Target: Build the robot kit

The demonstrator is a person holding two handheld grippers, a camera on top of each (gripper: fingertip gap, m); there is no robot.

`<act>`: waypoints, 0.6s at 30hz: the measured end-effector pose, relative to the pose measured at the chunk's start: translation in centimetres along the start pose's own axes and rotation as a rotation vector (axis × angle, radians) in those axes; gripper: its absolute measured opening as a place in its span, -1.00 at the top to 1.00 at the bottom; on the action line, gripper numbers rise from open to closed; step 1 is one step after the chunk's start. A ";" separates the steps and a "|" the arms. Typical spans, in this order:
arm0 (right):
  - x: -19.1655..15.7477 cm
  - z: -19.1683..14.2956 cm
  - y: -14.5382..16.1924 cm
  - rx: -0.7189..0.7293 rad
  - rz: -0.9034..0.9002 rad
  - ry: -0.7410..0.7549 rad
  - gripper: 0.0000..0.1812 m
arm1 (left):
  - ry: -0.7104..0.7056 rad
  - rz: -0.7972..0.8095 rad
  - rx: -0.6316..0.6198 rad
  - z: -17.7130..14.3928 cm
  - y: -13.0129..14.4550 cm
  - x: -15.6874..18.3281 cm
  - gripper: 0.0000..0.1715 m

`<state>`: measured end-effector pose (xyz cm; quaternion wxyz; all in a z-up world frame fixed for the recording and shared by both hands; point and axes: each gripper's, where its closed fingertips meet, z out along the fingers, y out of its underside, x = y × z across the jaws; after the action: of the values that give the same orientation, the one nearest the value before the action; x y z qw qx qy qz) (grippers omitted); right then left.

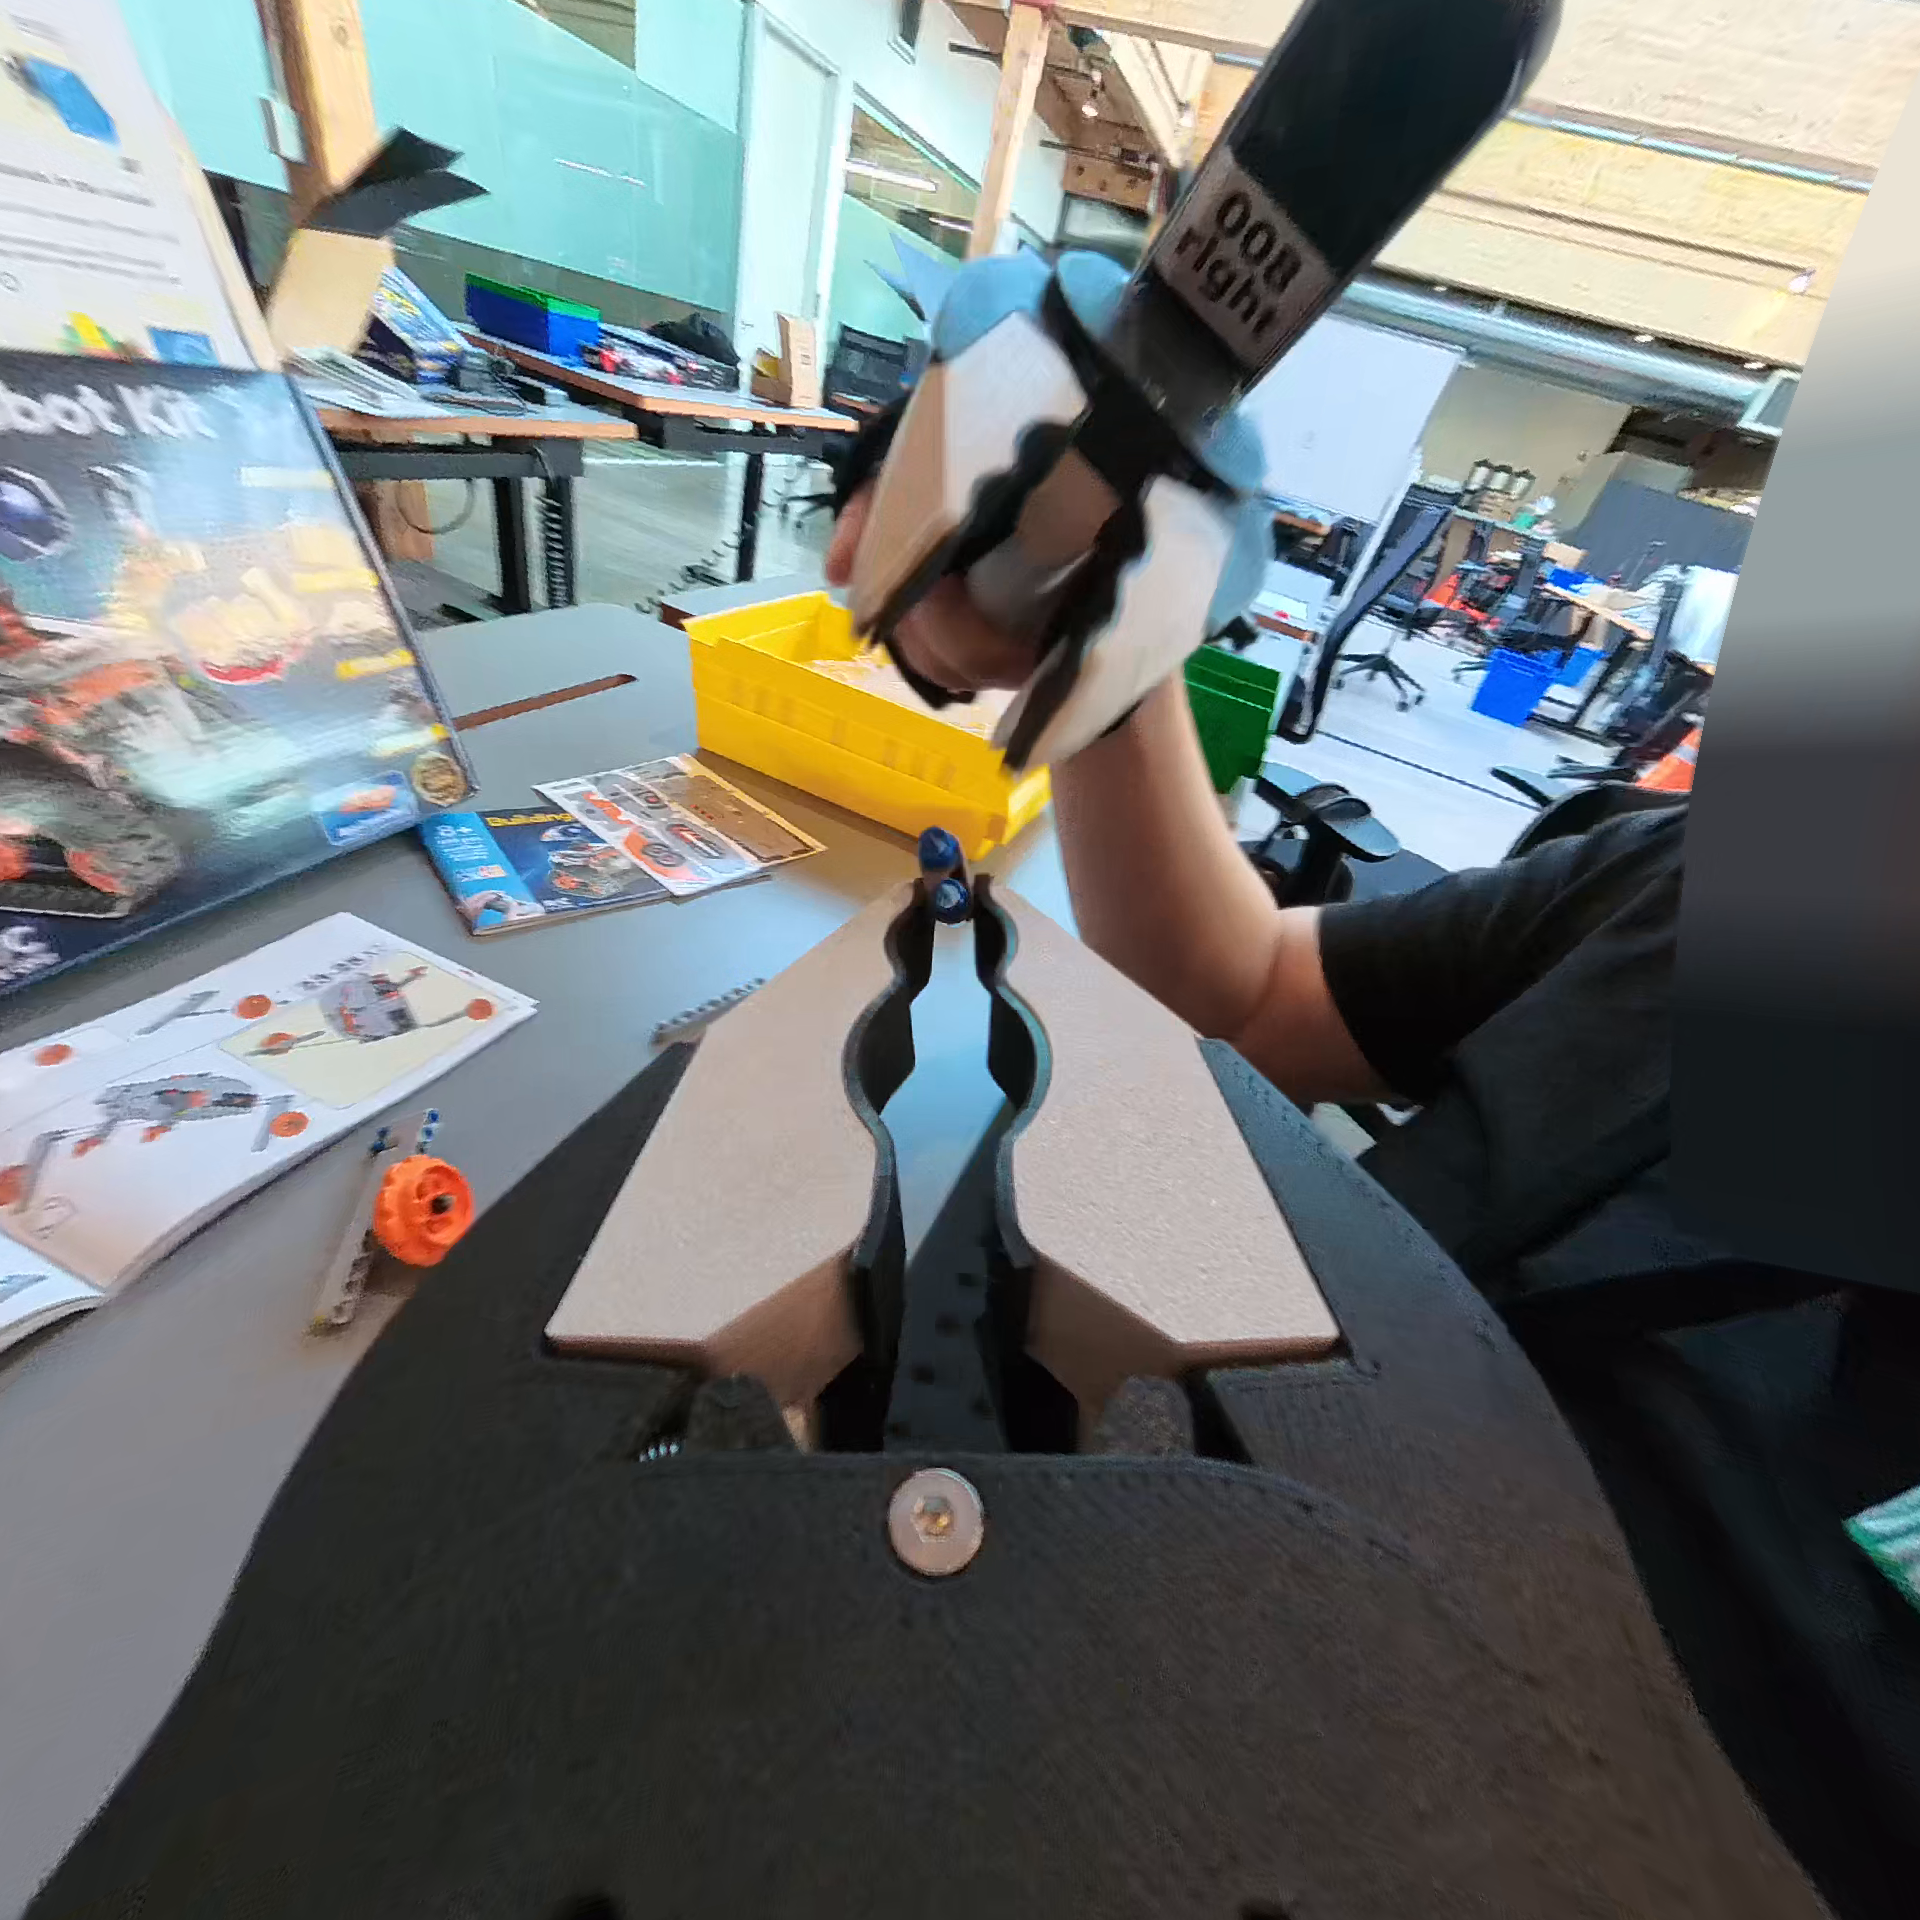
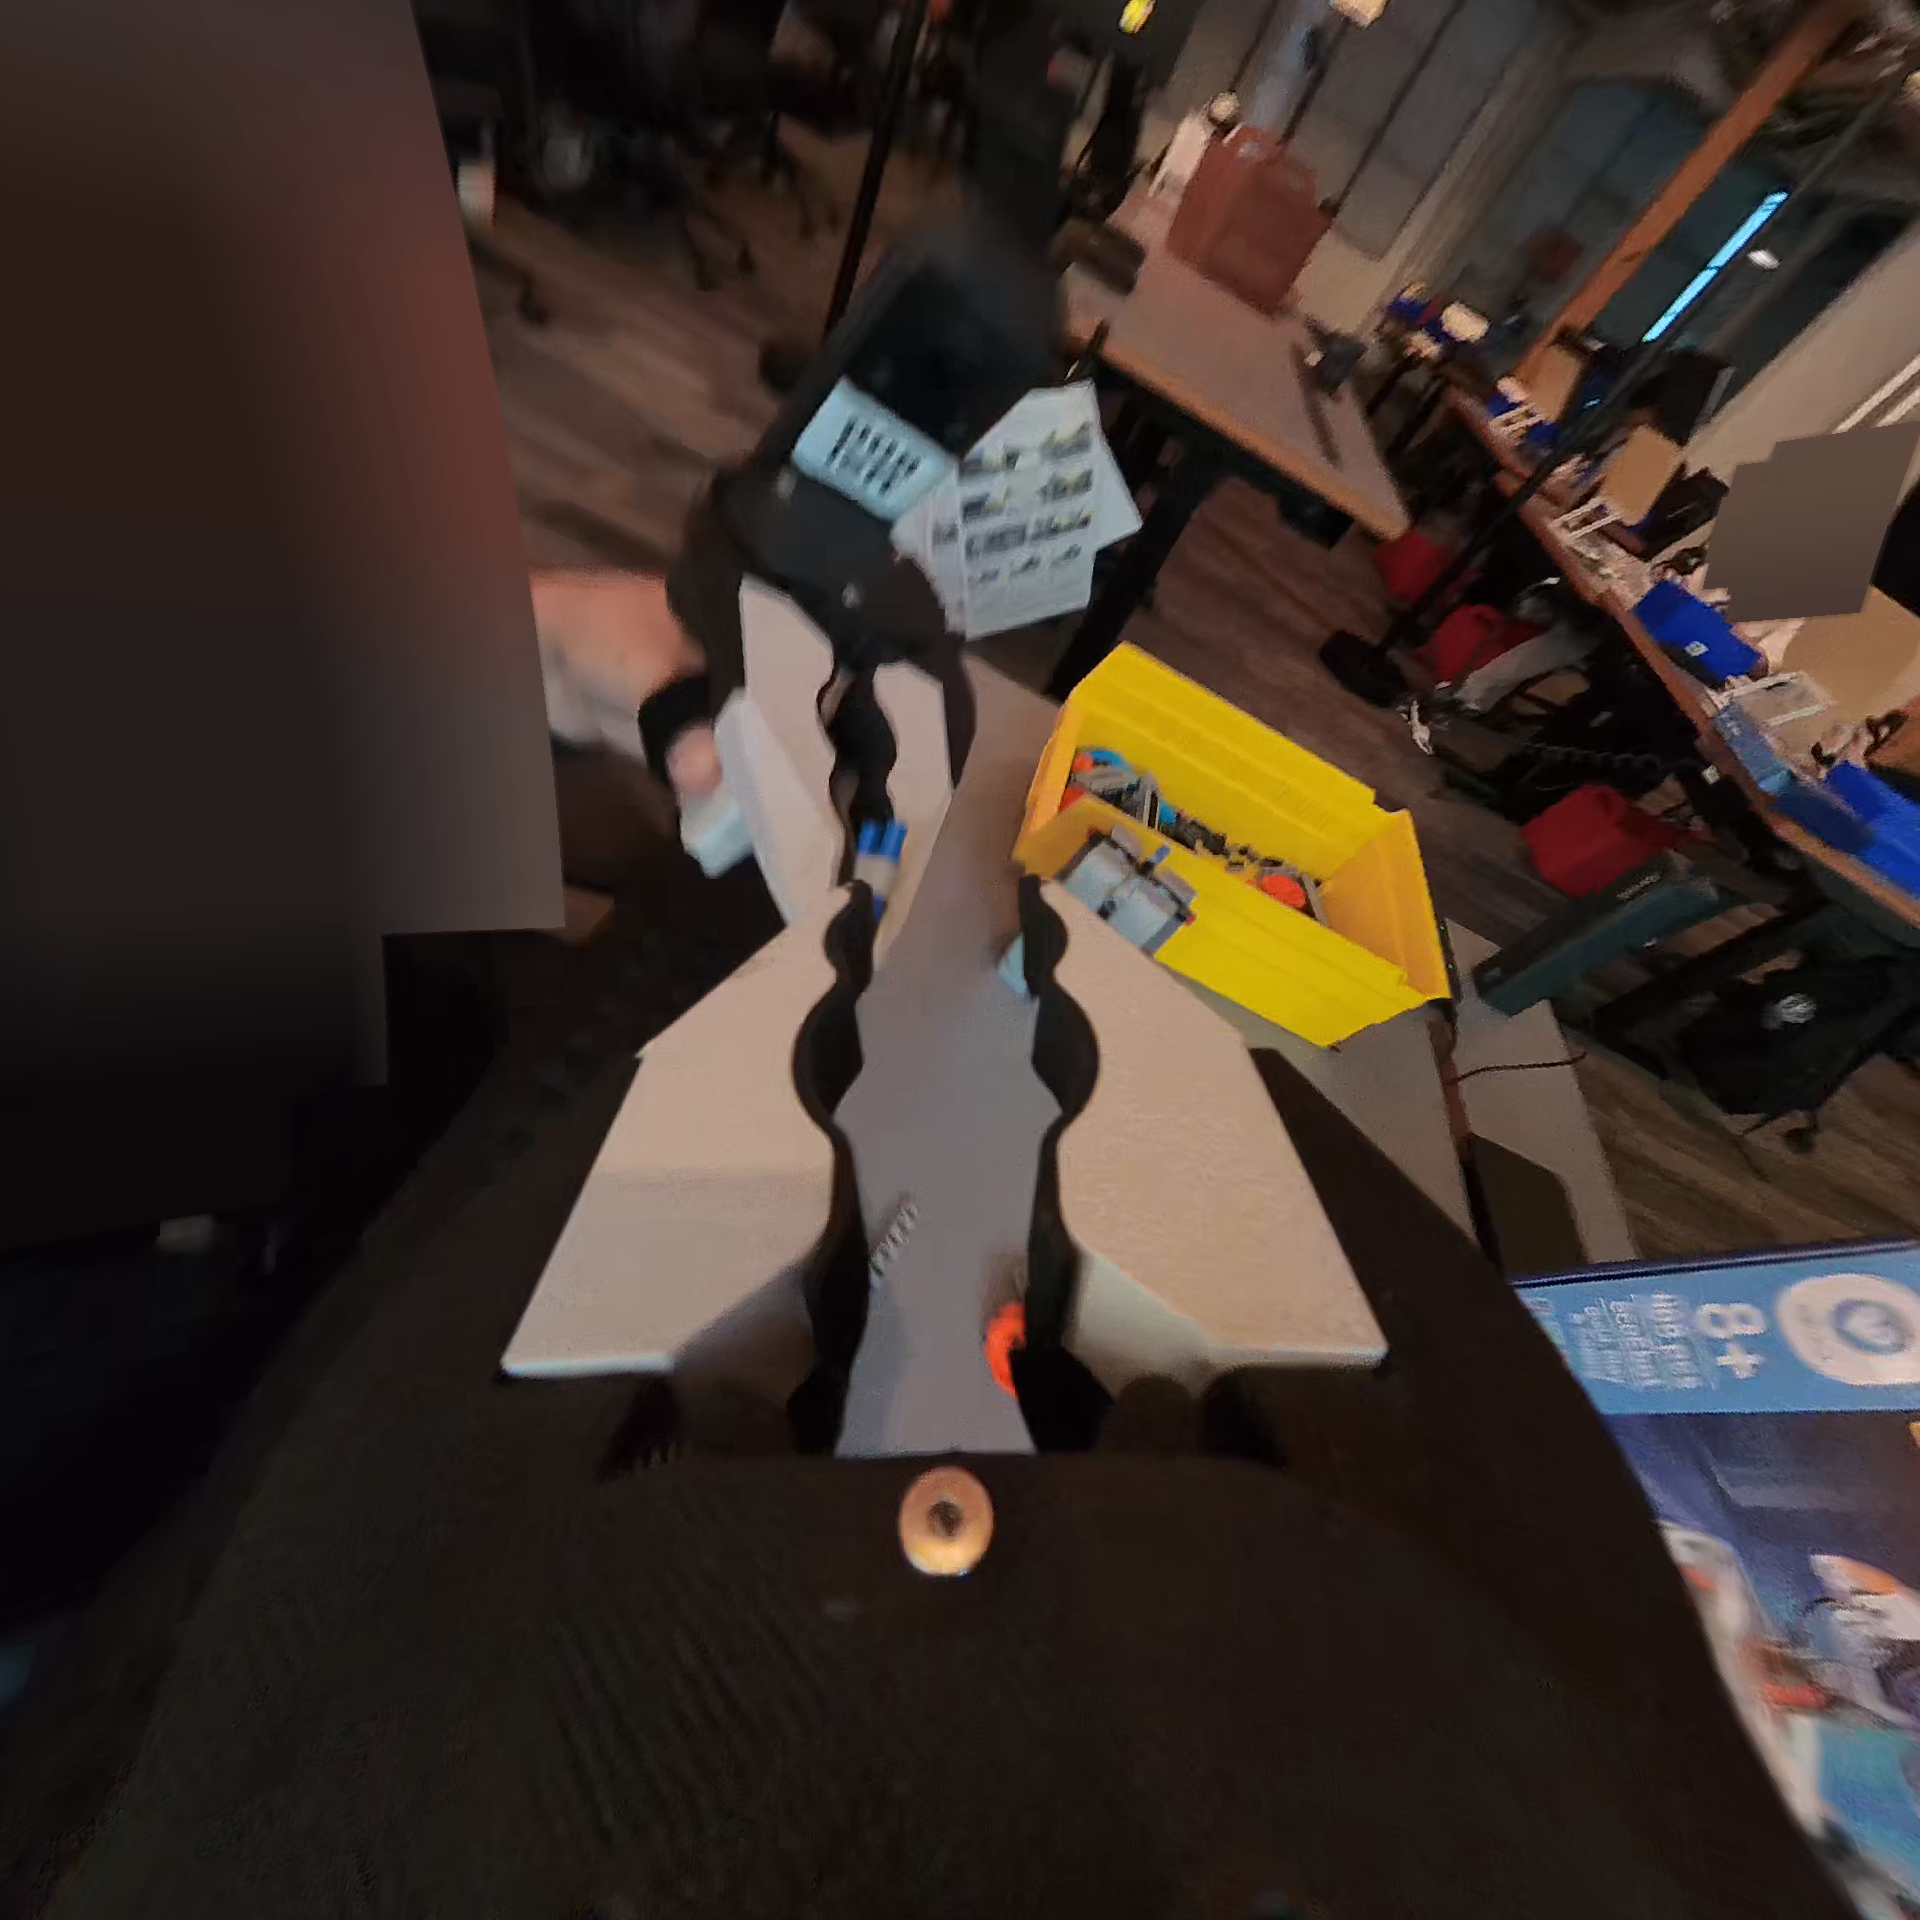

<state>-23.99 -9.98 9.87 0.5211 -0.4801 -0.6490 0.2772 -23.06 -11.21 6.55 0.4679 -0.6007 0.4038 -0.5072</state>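
My left gripper (image 1: 948, 896) is shut on a small blue peg piece (image 1: 943, 878) pinched at its fingertips, held above the dark grey table (image 1: 582, 956). My right gripper (image 1: 951, 691) hangs above and beyond it, tips pointing down over the yellow bin (image 1: 831, 727). In the right wrist view my right gripper (image 2: 940, 904) is open and empty. Just ahead of it is the left gripper (image 2: 868, 821) with the blue piece (image 2: 881, 847). The yellow bin (image 2: 1299, 945) there holds several grey, blue and orange parts.
An orange wheel on a pale beam (image 1: 416, 1210) and a grey toothed beam (image 1: 707, 1013) lie on the table. An open instruction booklet (image 1: 239, 1060), leaflets (image 1: 623, 842) and a large kit box (image 1: 187, 644) stand at the left. A person's arm (image 1: 1195, 914) reaches in from the right. The grippers are tip to tip, or close to it.
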 end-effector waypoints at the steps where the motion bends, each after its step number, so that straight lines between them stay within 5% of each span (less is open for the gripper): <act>1: -0.5 0.3 0.9 -0.042 -0.099 -0.012 0.60 | 0.025 -0.022 -0.014 0.0 0.1 0.4 0.94; 4: -3.2 0.9 1.9 -0.024 -0.367 -0.085 0.54 | 0.116 -0.115 -0.081 -0.1 0.8 1.7 0.94; 9: -4.6 1.3 -0.1 0.079 -0.201 -0.192 0.57 | 0.149 -0.175 -0.147 -0.6 1.6 2.6 0.94; 18: -7.2 1.6 -0.1 0.142 -0.402 -0.252 0.58 | 0.274 -0.249 -0.267 -1.1 3.0 5.0 0.93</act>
<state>-25.54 -16.40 6.53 0.5134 -0.2649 -0.7701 0.2705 -23.38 -16.88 4.88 0.2584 -0.6279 0.4499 -0.5801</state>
